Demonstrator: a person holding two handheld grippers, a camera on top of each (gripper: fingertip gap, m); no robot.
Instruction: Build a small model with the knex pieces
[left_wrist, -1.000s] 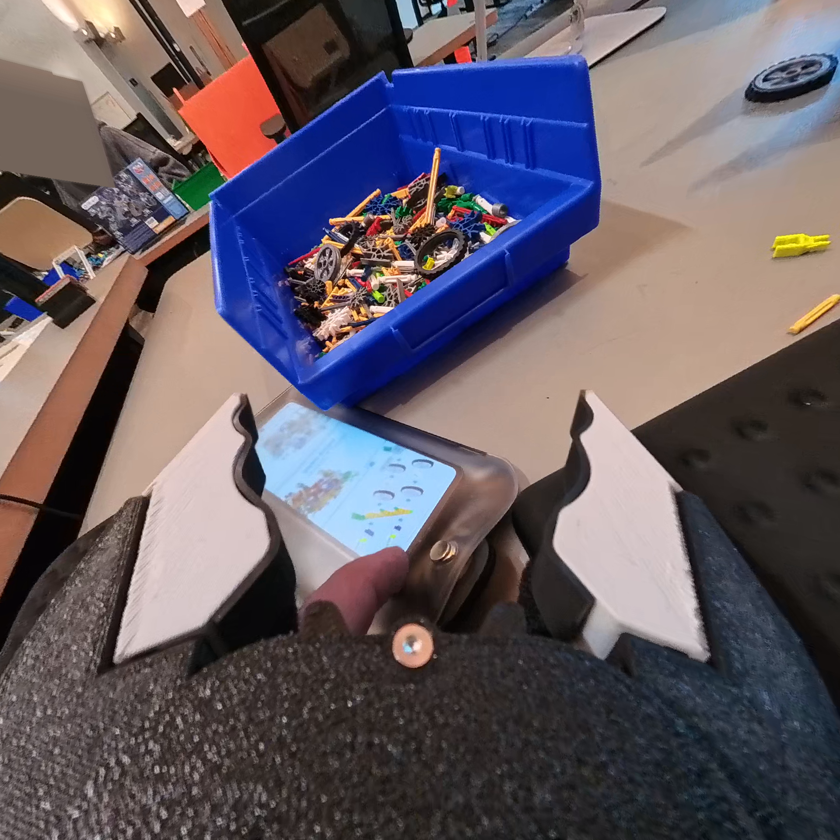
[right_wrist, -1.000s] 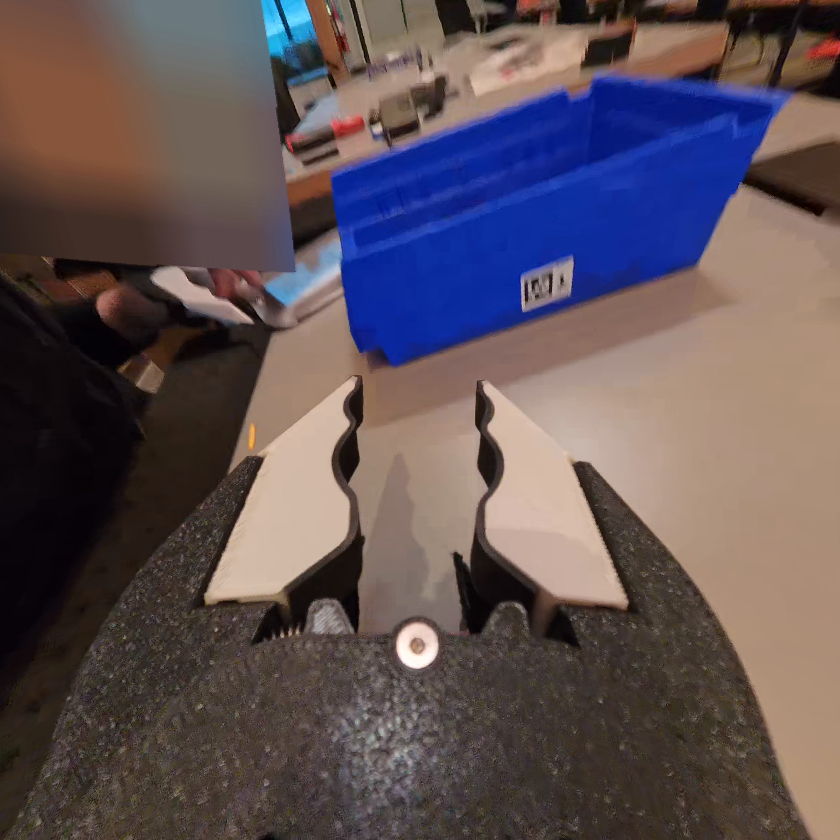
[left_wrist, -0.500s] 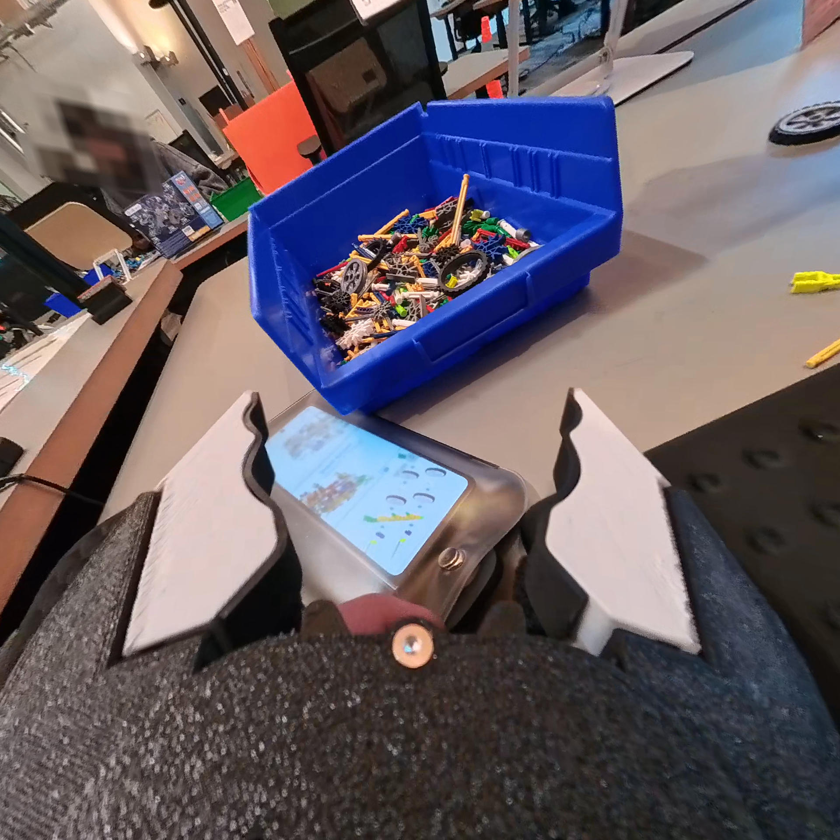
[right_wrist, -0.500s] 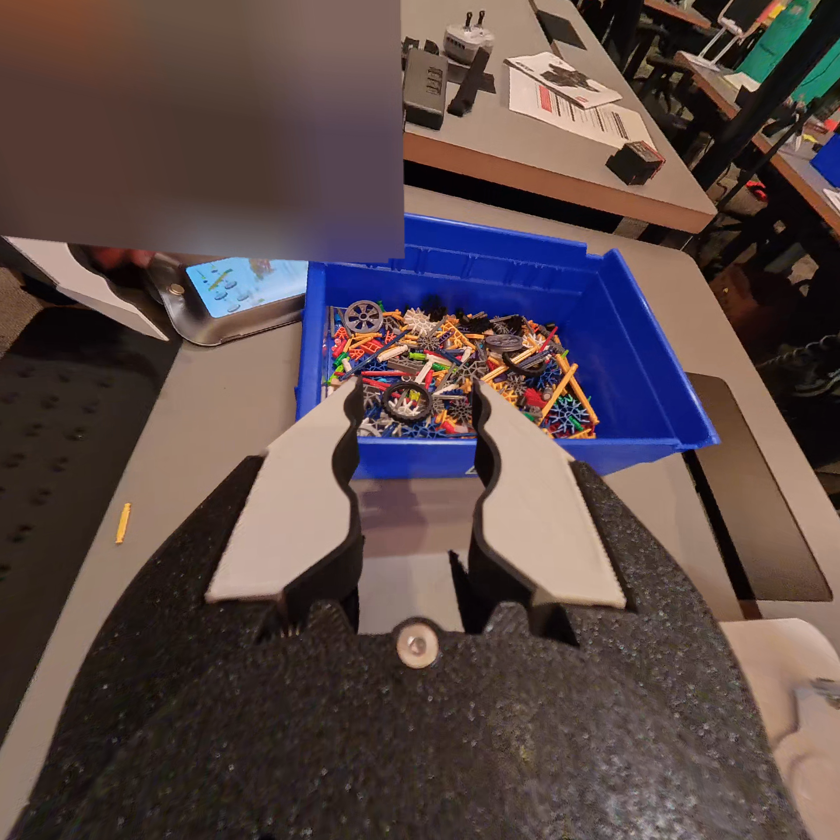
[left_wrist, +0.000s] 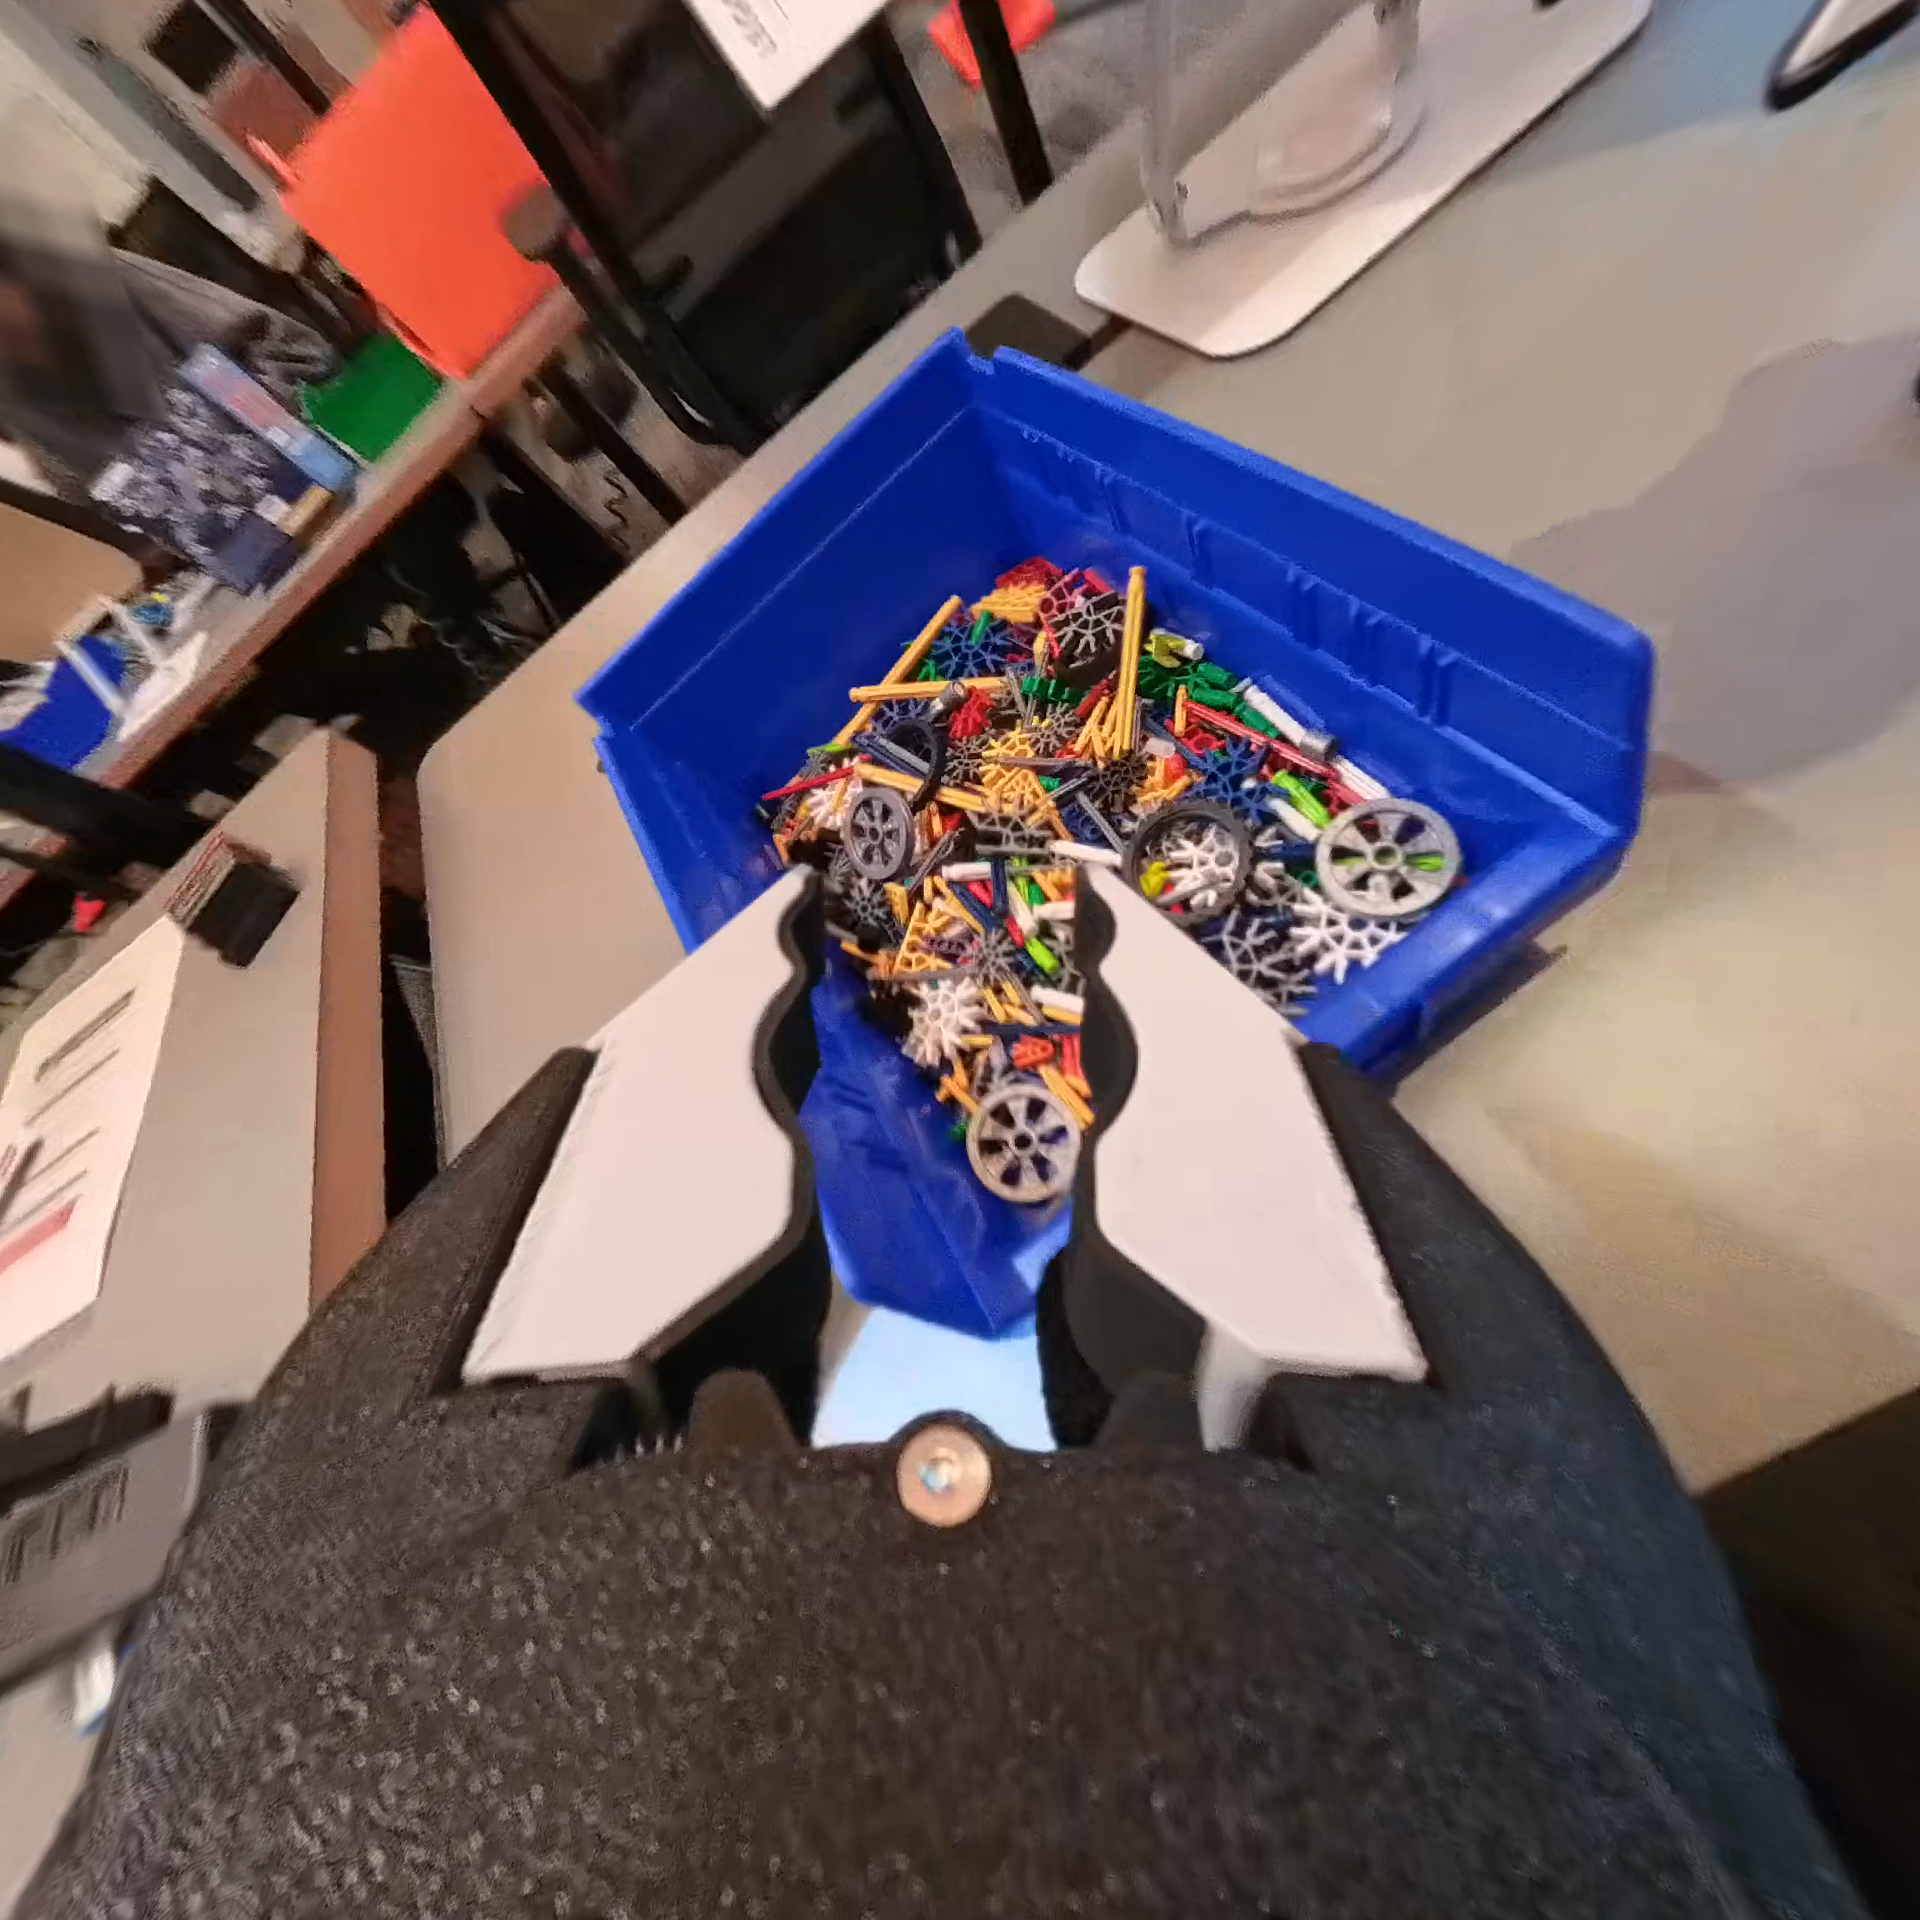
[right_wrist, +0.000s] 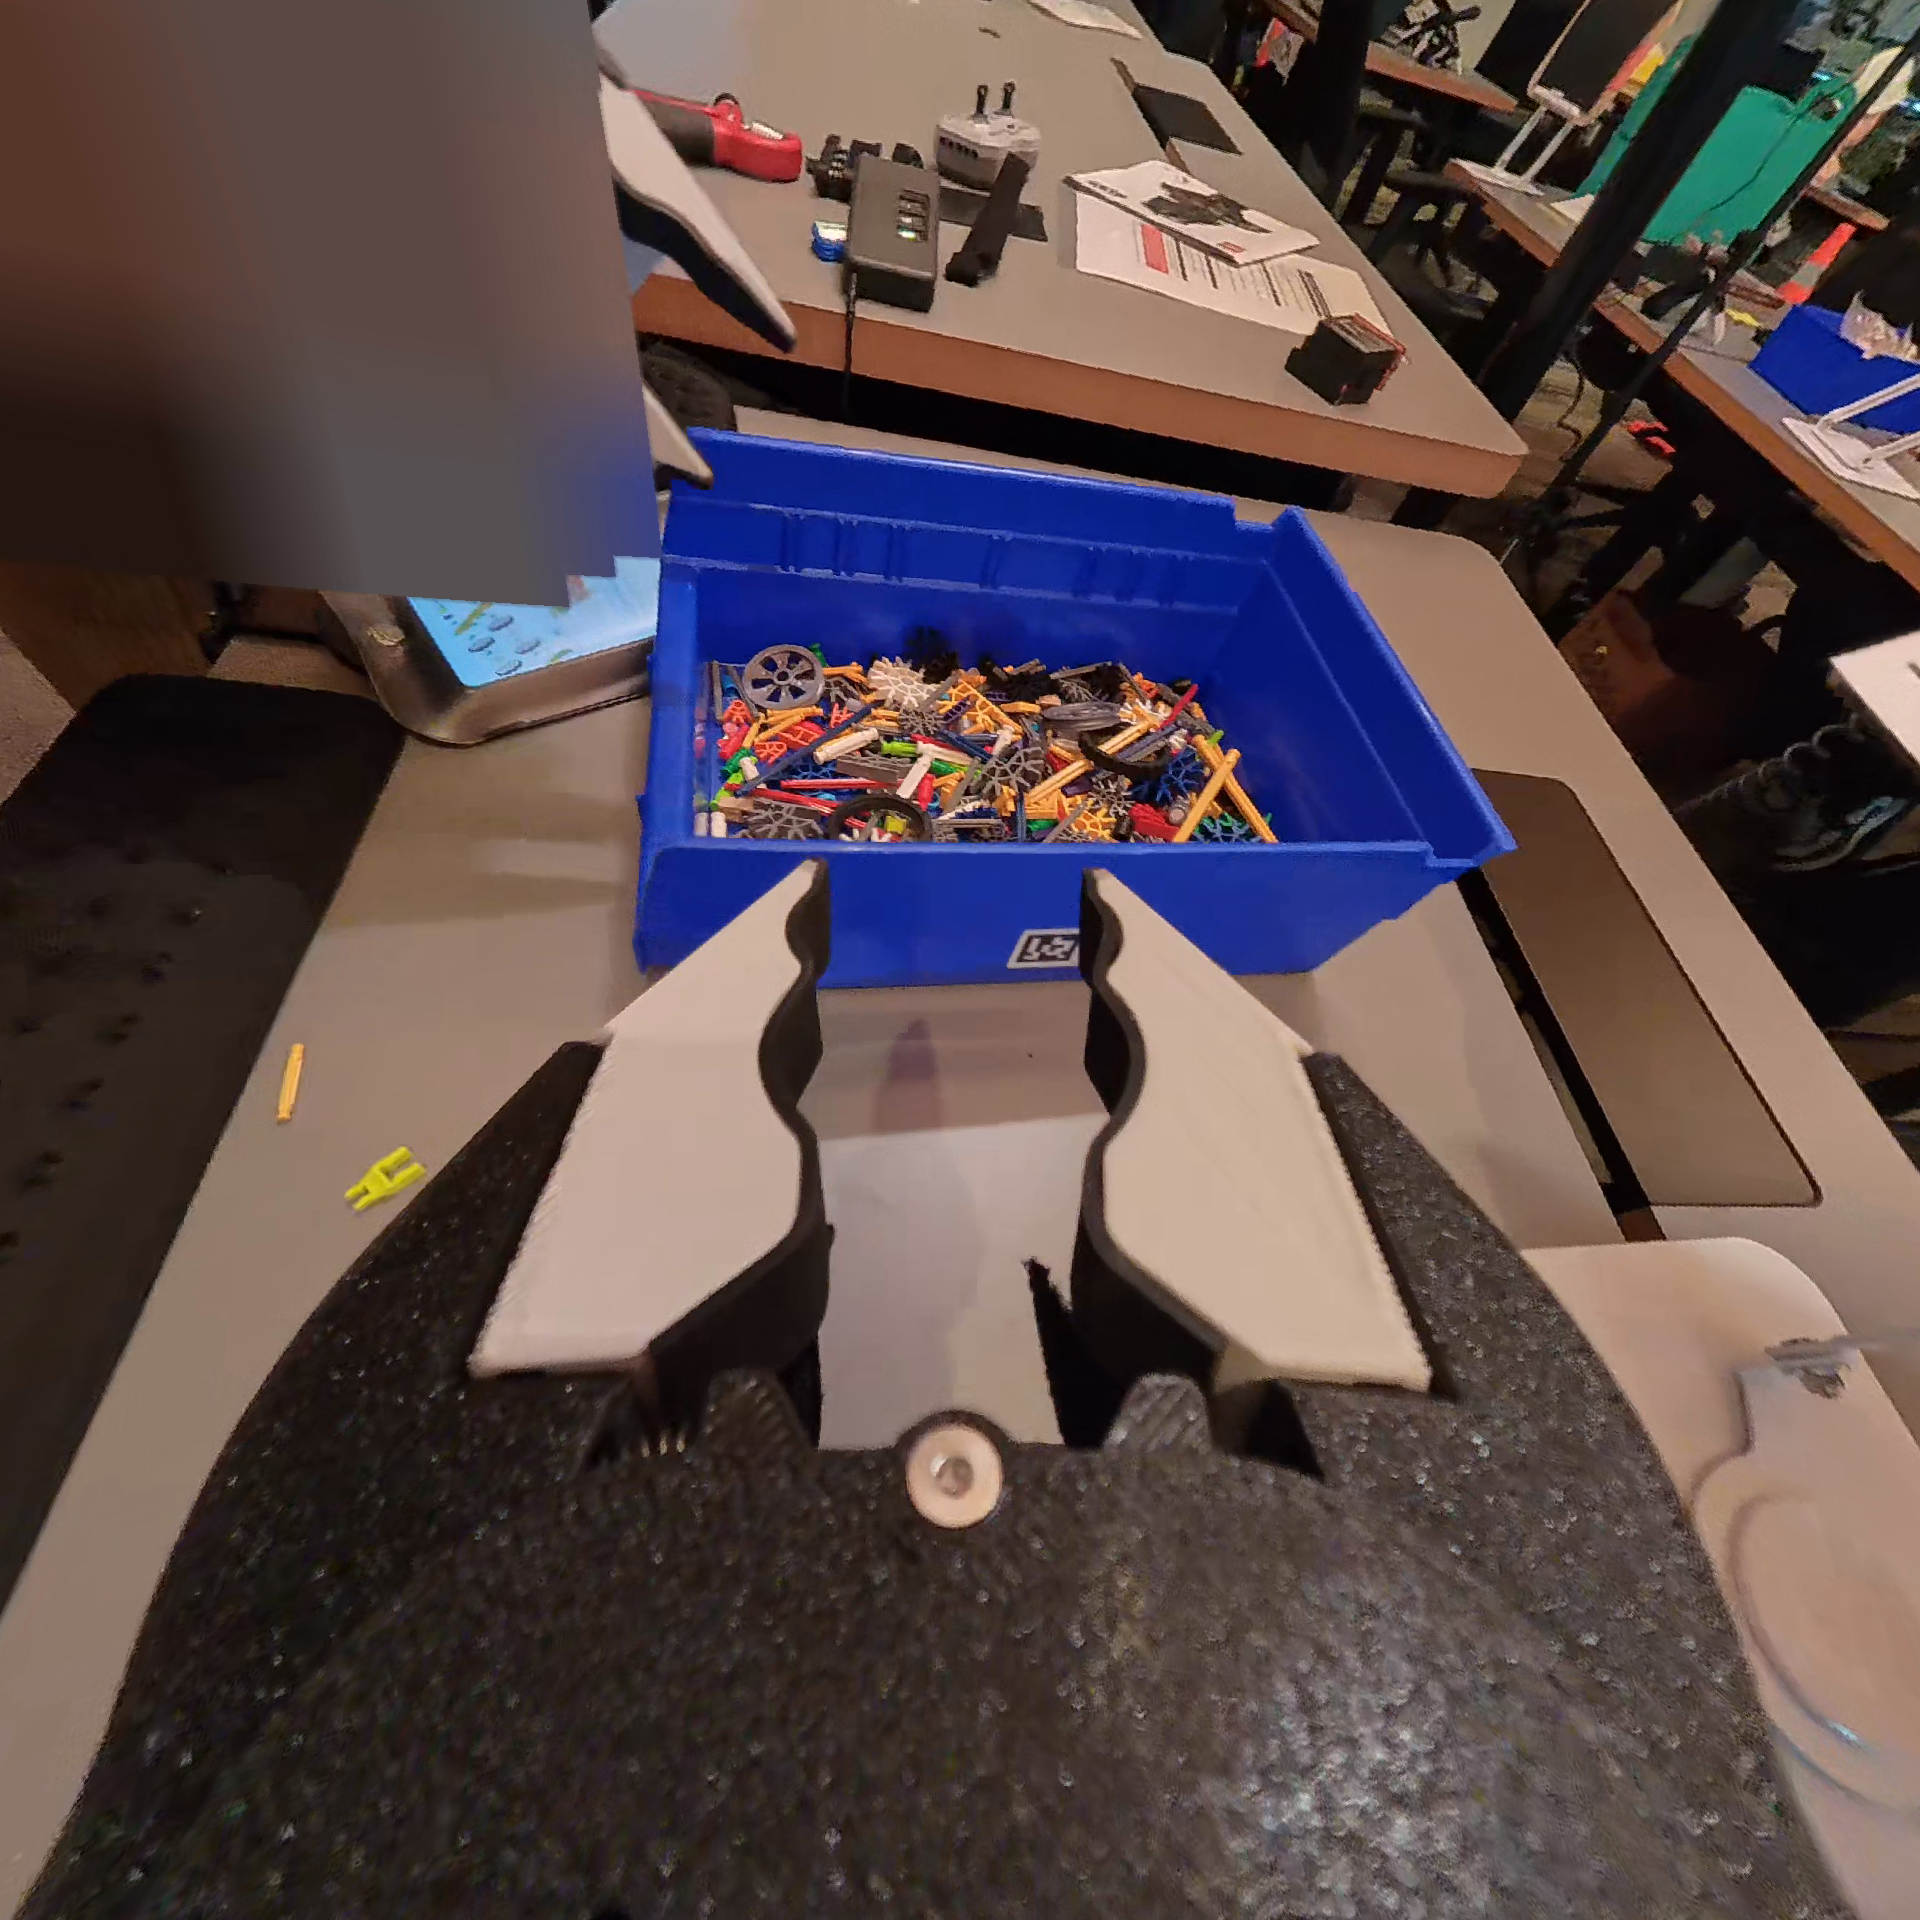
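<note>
A blue bin (left_wrist: 1351, 592) on a grey table holds a heap of small colourful construction-toy pieces (left_wrist: 1039, 790), among them grey wheels (left_wrist: 1023, 1143). My left gripper (left_wrist: 945, 894) is open and empty, held above the bin's near corner and pointing down at the heap. My right gripper (right_wrist: 951, 904) is open and empty, above the table just in front of the bin (right_wrist: 1351, 665). The pieces (right_wrist: 977, 758) lie beyond its tips. The left gripper's fingers (right_wrist: 696, 239) show at the bin's far left corner in the right wrist view.
A lit screen device in a clear case (right_wrist: 520, 644) lies left of the bin. A yellow rod (right_wrist: 290, 1081) and a yellow-green clip (right_wrist: 382, 1179) lie on the table. Black mats (right_wrist: 156, 883) (right_wrist: 1621, 987) flank the bin. A white stand base (right_wrist: 1818, 1558) sits at lower right. The left gripper's tips are roughly 20 cm from the right gripper's.
My left gripper has risen and moved forward from over the screen device to above the bin, and its jaws have narrowed. My right gripper has drawn back a little from the bin.
</note>
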